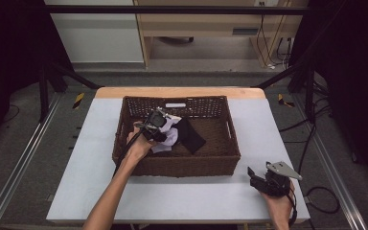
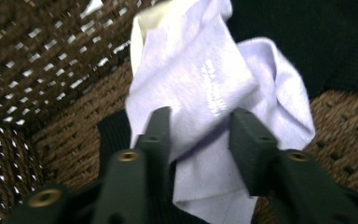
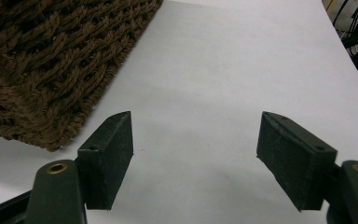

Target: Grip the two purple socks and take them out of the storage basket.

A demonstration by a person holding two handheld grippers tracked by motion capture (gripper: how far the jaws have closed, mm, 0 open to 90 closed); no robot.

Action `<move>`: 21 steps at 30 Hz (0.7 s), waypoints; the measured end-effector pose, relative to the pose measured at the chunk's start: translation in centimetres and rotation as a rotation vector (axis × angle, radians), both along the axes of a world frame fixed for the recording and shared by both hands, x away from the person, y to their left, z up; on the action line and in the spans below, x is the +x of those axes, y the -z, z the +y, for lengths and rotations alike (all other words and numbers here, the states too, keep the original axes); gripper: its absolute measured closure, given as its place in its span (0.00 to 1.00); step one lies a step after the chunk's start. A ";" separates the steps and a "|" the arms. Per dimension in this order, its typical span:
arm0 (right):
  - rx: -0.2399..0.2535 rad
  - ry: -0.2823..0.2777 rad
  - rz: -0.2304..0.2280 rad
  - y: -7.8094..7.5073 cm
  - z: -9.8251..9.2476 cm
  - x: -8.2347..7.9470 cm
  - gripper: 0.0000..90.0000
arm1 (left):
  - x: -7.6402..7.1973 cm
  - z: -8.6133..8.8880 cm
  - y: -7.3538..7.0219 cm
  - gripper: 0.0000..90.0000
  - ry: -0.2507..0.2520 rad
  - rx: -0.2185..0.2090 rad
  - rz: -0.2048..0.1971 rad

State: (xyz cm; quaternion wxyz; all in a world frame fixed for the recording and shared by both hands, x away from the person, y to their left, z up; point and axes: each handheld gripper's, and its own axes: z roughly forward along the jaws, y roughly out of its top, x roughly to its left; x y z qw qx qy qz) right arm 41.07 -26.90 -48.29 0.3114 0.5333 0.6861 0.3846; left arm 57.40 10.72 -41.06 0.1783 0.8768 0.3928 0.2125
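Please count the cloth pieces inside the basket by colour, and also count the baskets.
Lilac cloth: 1
Black cloth: 1
Cream cloth: 1, mostly hidden under the lilac one
Brown woven basket: 1
Total: 4

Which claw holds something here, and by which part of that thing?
The left claw has a bunched fold of the lilac cloth between its jaws, inside the wicker basket; whether the pads press on it cannot be told. The right claw is open over the table, holding nothing.
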 end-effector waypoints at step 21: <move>-0.016 -0.005 0.012 0.1 0.0 0.0 0.33 | -1.3 1.8 -1.6 0.97 -0.003 -0.208 -0.125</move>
